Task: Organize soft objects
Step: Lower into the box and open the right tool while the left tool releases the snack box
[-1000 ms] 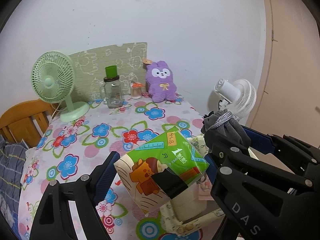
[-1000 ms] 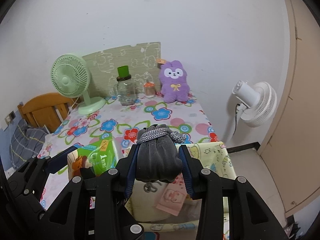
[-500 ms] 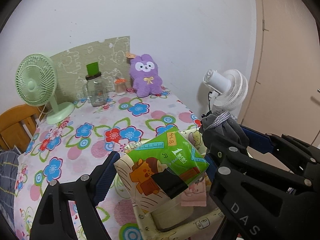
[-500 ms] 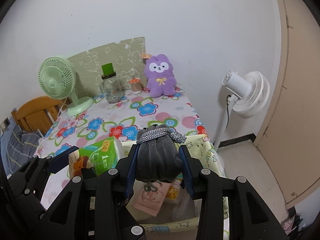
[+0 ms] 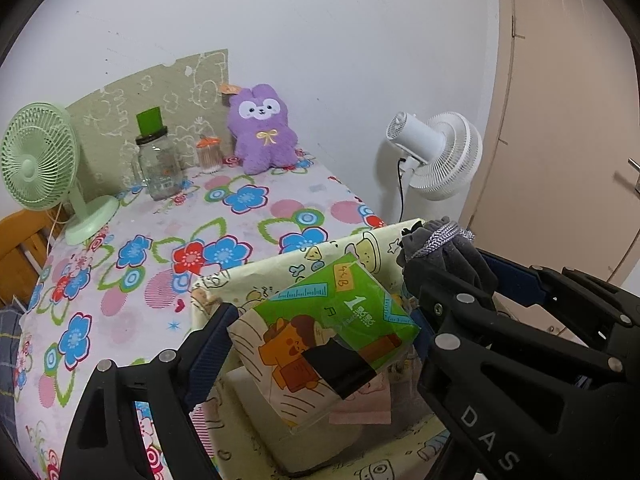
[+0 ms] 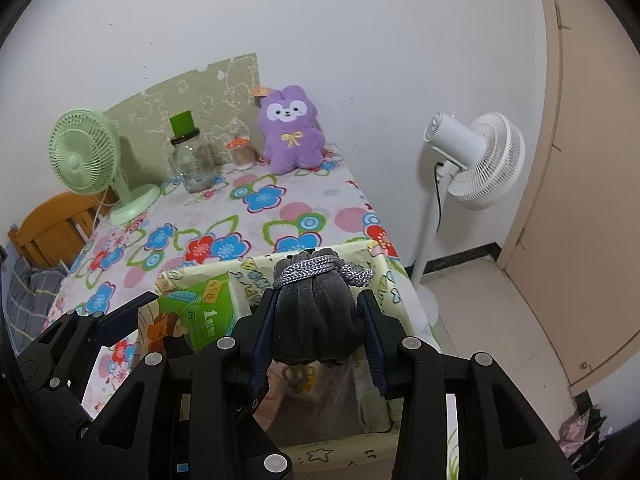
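My left gripper is shut on a green tissue pack and holds it over the open pale yellow fabric storage box. My right gripper is shut on a dark grey drawstring pouch, also above the box. The pouch also shows in the left wrist view, to the right of the pack. The tissue pack shows in the right wrist view at the left. Pink and white soft items lie inside the box. A purple plush toy sits at the table's far edge by the wall.
The table has a flowered cloth. A green desk fan, a glass jar with a green lid and a small jar stand at the back. A white floor fan stands right of the table. A wooden chair is left.
Both grippers, each still holding its object, have shifted right and forward so they now hang over the fabric box; the box fills more of both views.
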{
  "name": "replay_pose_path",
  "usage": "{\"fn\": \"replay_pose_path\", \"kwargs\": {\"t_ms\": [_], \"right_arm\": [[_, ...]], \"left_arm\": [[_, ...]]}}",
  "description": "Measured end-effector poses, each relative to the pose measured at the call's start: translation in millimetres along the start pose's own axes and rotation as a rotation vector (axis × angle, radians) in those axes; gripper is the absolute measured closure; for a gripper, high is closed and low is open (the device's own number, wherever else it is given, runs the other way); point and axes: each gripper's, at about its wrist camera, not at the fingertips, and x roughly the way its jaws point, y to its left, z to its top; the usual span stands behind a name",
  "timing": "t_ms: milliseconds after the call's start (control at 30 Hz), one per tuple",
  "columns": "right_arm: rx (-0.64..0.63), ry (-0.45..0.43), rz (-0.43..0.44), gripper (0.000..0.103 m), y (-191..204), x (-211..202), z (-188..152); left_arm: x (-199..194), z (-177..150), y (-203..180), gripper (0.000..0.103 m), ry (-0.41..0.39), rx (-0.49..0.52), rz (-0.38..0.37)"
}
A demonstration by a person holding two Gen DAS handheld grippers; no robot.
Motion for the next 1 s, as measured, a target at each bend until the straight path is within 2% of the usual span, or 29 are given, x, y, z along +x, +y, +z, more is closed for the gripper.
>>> {"fn": "replay_pose_path", "kwargs": {"t_ms": [333,533,667,767,833,1000], "right_arm": [[0.013,0.025,-0.004,0.059,-7.0,16.1,-2.2],[0.017,0.037,0.027,0.057,-5.0,26.6,-0.1],[0.007,0.042,0.045,0.048,-1.0,31.9,2.0],[0.005,0.032,0.051,0.032,1.2,31.2,2.7],[0.005,0.029,0.043,0.028,2.0,30.2,3.0],[0.0,0.019,0.037,0.026,3.8,24.0,2.8]], "left_arm": [[13.8,0.5,-1.1,0.009,0.027,0.028,0.004],[15.7,1.6,3.4,0.006,0.051,0.031,0.018],[17.5,1.9,8.1,0.006,0.061,0.022,0.031],[16.6,2.2,10.3,0.006,0.06,0.017,0.029],[16.1,2.1,10.7,0.006,0.06,0.018,0.029],[13.2,2.2,12.1,0.006,0.054,0.018,0.029]]}}
